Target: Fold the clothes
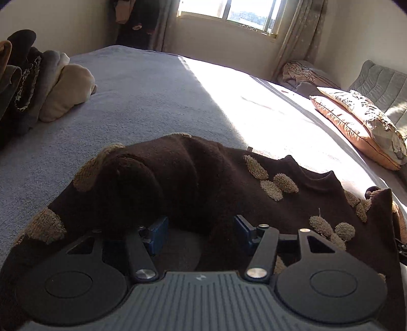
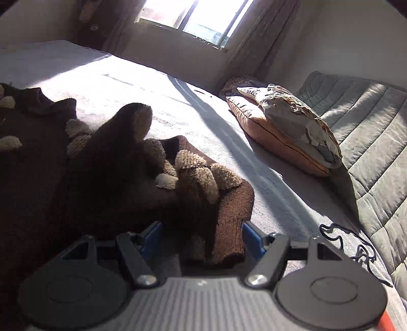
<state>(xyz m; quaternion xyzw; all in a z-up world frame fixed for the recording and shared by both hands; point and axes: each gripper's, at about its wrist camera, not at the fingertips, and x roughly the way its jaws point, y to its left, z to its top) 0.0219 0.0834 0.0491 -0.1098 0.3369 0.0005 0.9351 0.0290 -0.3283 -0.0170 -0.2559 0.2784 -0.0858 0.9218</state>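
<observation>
The left gripper (image 1: 201, 229) sits low over the bed (image 1: 142, 96), pointing along the mattress toward the window (image 1: 229, 11). Its jaws stand apart with a fold of the brown sweater (image 1: 183, 178) bunched between the blue pads; the cloth fills the gap, but the pads do not press it, so the jaws read as released.

The right gripper (image 2: 202, 239) is also low and tilted, aimed the same way. Its jaws are likewise spread, with the ribbed sleeve cuff (image 2: 229, 229) of the brown sweater (image 2: 101, 178) lying between them, nearer the right pad, not pinched.

The sweater, dark brown with tan tufted patches, lies crumpled on the near part of the bed, spanning both views; one part rises in a hump in front of the right gripper.

Beyond the sweater the grey bedspread runs flat and bare toward the window, half in shade, half in bright sun. To the left, a row of folded clothes (image 1: 48, 84) sits near the bed's edge, well apart from the sweater. To the right, two pillows (image 2: 287, 132) lean against a quilted grey headboard (image 2: 368, 122), and a dark cord (image 2: 351, 244) lies on the bedspread just beside the right gripper.
</observation>
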